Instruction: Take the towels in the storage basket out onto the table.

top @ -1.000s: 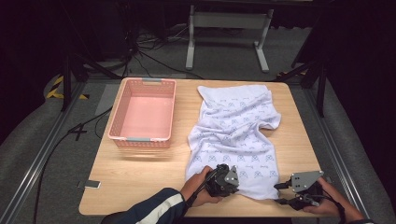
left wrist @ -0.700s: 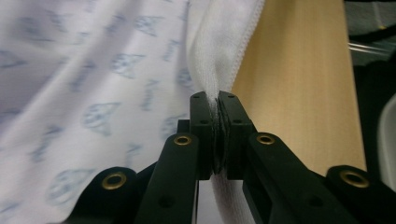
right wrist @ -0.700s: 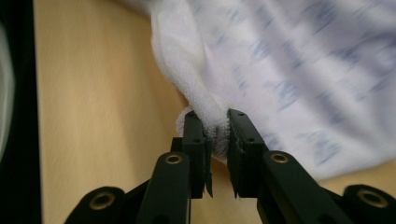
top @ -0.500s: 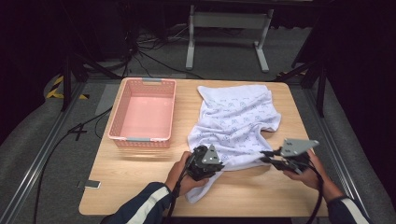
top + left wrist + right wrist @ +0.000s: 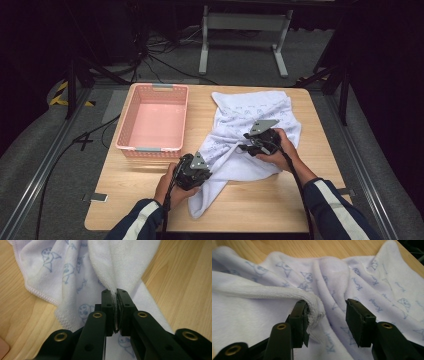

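A white towel (image 5: 250,112) with pale blue prints lies crumpled on the wooden table (image 5: 310,210), its near part pulled up and bunched. My left gripper (image 5: 206,162) is at the towel's near left, shut on a pinched fold of towel (image 5: 120,262) that comes out between the jaws of the left gripper (image 5: 113,293). My right gripper (image 5: 243,146) rests on the middle of the towel. The right gripper (image 5: 325,305) has just been opening its jaws. A rolled towel edge (image 5: 313,302) leans on one jaw, with a gap to the other.
A pink plastic basket (image 5: 150,149) stands empty on the table's left half, just beyond my left hand. Bare wood runs along the near edge and the right side. Past the table, the dark floor holds cables and a metal stand (image 5: 240,22).
Both hands moved from the near edge toward the table's middle and leftward, dragging the towel's near end over itself. The right gripper's jaws now stand apart on the towel.
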### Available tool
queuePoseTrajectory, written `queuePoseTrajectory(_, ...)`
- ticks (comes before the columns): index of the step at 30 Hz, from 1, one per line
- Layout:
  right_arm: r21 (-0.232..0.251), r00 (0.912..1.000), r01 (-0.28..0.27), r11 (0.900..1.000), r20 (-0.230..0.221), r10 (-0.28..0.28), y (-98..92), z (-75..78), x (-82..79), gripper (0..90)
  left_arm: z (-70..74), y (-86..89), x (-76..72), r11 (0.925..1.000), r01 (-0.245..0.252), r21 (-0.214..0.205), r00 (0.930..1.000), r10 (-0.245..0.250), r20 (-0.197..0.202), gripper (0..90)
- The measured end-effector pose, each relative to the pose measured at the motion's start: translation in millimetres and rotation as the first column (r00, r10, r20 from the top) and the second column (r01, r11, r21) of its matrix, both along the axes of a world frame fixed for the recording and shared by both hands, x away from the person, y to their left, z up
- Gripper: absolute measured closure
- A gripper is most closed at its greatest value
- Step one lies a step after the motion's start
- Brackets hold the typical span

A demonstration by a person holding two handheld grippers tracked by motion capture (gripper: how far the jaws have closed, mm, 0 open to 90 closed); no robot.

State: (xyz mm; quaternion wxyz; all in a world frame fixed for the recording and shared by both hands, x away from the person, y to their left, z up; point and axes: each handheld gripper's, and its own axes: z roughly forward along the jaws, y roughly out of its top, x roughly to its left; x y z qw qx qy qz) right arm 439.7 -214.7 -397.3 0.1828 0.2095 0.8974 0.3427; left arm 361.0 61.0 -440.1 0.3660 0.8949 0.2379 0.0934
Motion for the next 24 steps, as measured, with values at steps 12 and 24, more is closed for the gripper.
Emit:
queuePoseTrajectory(12,-0.031,0.9919,-0.127,0.9914,0.003,0.127,-32.3,-17.2,-60.8,61.9,-5.5,-1.6,2.2,0.9993,0.002,0.038,0.9995,-0.001,-0.030,84.0)
queuePoseTrajectory(24,-0.126,0.9970,-0.075,0.9892,0.005,0.077,-37.1,-28.3,-44.0,86.1,-5.2,0.5,2.2,0.9992,0.006,0.040,0.9996,-0.005,-0.029,84.2)
